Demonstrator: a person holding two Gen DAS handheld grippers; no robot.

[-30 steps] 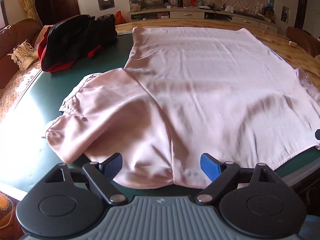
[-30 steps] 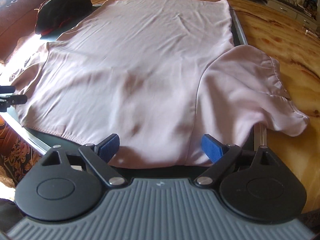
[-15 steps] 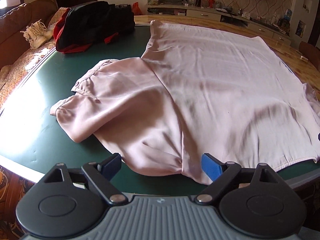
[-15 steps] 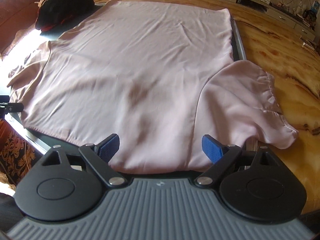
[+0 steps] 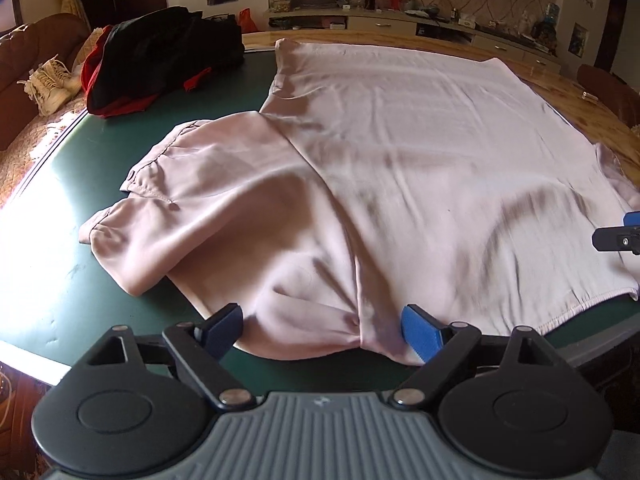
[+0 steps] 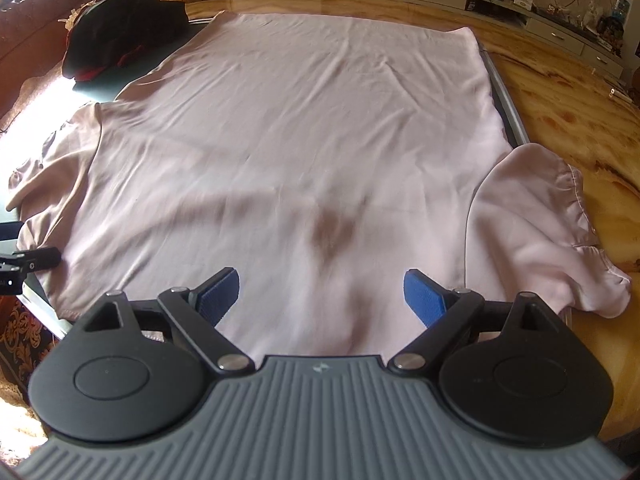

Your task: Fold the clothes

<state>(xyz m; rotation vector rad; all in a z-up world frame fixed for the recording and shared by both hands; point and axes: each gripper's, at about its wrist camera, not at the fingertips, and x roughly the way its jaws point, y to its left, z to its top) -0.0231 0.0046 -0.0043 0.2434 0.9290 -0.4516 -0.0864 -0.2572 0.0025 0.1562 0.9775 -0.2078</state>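
While pink blouse (image 6: 304, 128) lies spread flat on table (image 5: 52, 280), both grippers hover at near hem. Left gripper (image 5: 322, 326) jaws wide, over near left shoulder fold, holding nothing. Right gripper (image 6: 322, 290) jaws wide, empty. Black-red garment (image 5: 160, 60) bunched far left, apart from blouse.

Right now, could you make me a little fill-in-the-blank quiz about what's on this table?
1. The spread-out blouse is pale ____.
2. The blouse lies mostly on a dark ____ mat.
3. Both the left gripper and the right gripper have their jaws ____.
4. The far heap of clothes is red and ____.

Answers: pink; green; open; black
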